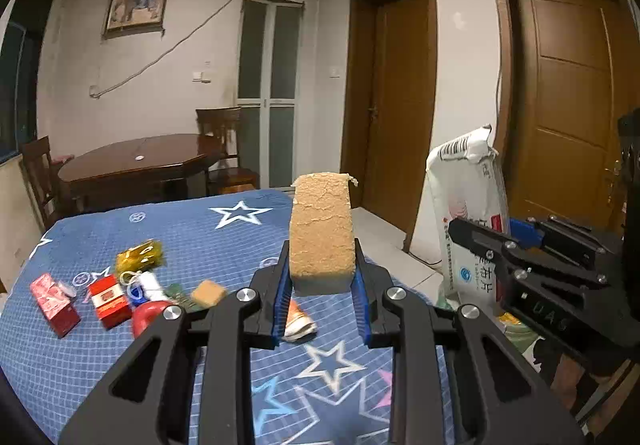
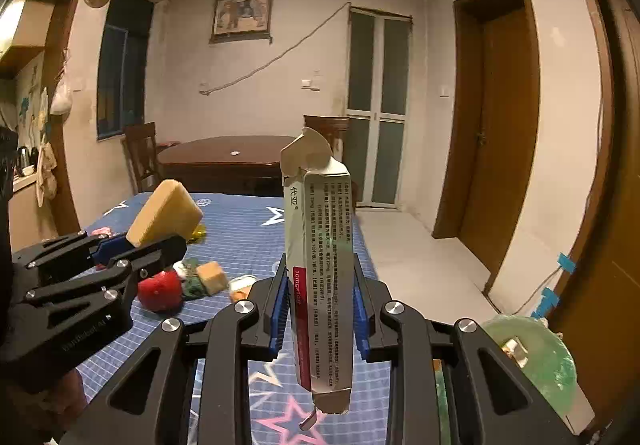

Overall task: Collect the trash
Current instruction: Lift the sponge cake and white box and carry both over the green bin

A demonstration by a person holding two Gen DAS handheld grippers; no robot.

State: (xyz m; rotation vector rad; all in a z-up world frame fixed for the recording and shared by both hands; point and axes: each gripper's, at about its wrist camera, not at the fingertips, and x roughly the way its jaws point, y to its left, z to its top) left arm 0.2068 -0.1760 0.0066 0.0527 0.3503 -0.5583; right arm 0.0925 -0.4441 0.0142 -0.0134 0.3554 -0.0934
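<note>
My left gripper (image 1: 322, 285) is shut on a yellow sponge (image 1: 322, 233) and holds it upright above the blue star-patterned table (image 1: 224, 241); it also shows in the right wrist view (image 2: 138, 245) at the left. My right gripper (image 2: 320, 301) is shut on a long white medicine box (image 2: 320, 269) with an open torn flap, held upright above the table's right edge. In the left wrist view that box (image 1: 464, 205) shows at the right. More trash lies on the table: red boxes (image 1: 108, 299), a gold wrapper (image 1: 138, 255), a small sponge piece (image 1: 208, 293).
A green plastic bag (image 2: 536, 361) sits low at the right, beside the table. A red round object (image 2: 160, 291) and a rolled tube (image 1: 300, 323) lie on the cloth. A dark wooden table (image 1: 136, 165) with chairs stands behind. Brown doors (image 1: 568, 105) are at the right.
</note>
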